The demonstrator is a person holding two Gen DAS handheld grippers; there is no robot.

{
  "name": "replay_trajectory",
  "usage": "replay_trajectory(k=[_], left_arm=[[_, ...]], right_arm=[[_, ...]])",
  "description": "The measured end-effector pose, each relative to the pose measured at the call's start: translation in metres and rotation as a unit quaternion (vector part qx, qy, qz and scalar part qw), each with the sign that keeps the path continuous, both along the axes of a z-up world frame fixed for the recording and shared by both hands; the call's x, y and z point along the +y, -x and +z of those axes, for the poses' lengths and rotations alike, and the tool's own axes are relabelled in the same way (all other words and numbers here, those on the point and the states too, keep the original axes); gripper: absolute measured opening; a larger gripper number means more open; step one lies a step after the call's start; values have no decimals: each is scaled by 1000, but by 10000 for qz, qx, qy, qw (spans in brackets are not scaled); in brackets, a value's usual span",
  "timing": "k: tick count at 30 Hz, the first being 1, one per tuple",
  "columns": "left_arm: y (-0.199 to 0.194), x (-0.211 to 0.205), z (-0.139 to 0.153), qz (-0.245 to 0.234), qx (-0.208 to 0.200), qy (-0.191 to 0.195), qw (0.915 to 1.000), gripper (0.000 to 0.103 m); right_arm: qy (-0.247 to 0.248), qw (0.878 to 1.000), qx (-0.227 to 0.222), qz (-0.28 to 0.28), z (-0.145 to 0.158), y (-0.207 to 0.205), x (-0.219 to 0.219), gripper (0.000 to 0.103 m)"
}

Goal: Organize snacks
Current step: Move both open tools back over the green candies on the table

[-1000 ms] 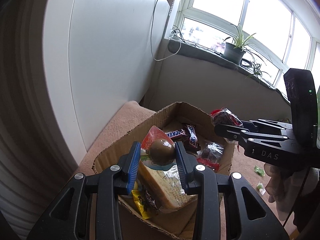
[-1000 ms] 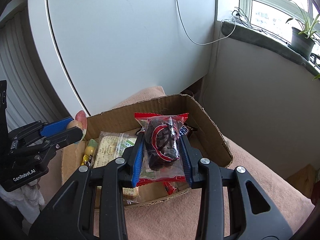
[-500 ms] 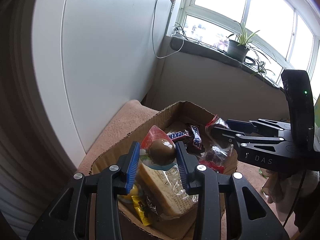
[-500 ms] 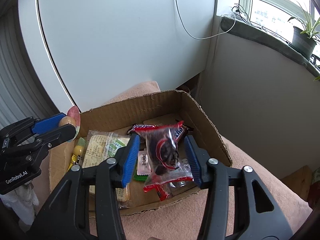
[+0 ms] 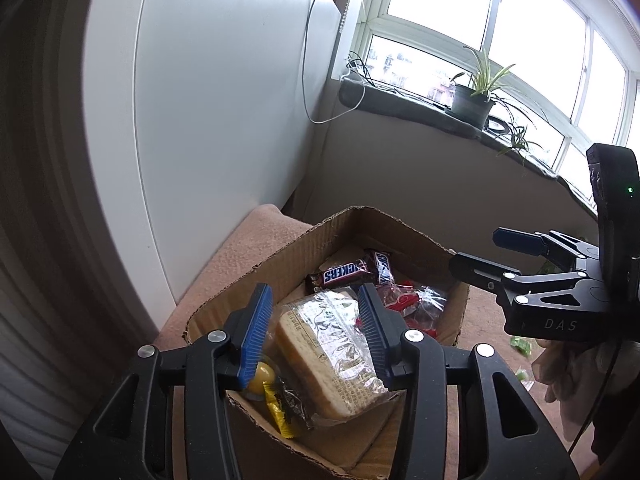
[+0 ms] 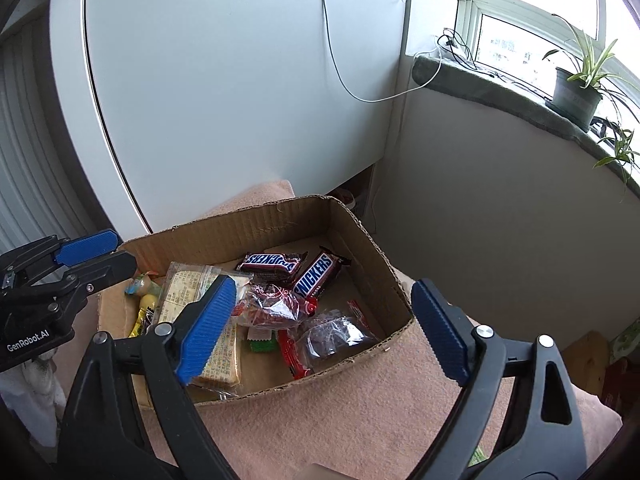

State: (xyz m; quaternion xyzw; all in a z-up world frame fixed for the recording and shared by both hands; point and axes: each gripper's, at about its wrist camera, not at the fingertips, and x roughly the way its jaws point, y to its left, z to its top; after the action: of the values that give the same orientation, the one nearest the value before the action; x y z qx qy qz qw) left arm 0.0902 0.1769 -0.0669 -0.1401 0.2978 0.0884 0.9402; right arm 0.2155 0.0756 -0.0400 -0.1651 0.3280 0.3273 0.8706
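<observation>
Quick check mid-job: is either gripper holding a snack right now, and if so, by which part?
Nothing is held. The left gripper and right gripper both stand open over the cardboard box, jaws having just opened; the snacks lie inside.

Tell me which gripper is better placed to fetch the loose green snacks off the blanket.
Probably right. The right gripper is open and empty, and the green snacks lie just past it, outside the cardboard box.

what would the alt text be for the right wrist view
The right gripper, jaws just opened wide and empty, hangs over a cardboard box of snacks on a pink blanket: two Snickers bars, a cracker pack and red-wrapped sweets. The left gripper shows at the left edge, with a potted plant on the windowsill.
</observation>
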Motion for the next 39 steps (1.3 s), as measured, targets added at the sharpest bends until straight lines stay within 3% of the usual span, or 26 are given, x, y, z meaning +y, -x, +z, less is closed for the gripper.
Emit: replay_trajectory(k=[10, 22, 31, 39], left_arm=[[14, -22, 11, -138, -111, -68, 9998, 44], [26, -61, 12, -513, -183, 35, 9985, 44], [27, -101, 2, -1011, -68, 228, 9946, 44], [20, -159, -12, -1567, 165, 366, 9868, 44]], right_arm=[[0, 9990, -324, -313, 17, 31, -53, 92], [-240, 9941, -297, -1017, 26, 67, -164, 92], [-414, 9860, -58, -1614, 9, 75, -237, 92], [-429, 9881, 217, -1461, -13, 66, -267, 92]])
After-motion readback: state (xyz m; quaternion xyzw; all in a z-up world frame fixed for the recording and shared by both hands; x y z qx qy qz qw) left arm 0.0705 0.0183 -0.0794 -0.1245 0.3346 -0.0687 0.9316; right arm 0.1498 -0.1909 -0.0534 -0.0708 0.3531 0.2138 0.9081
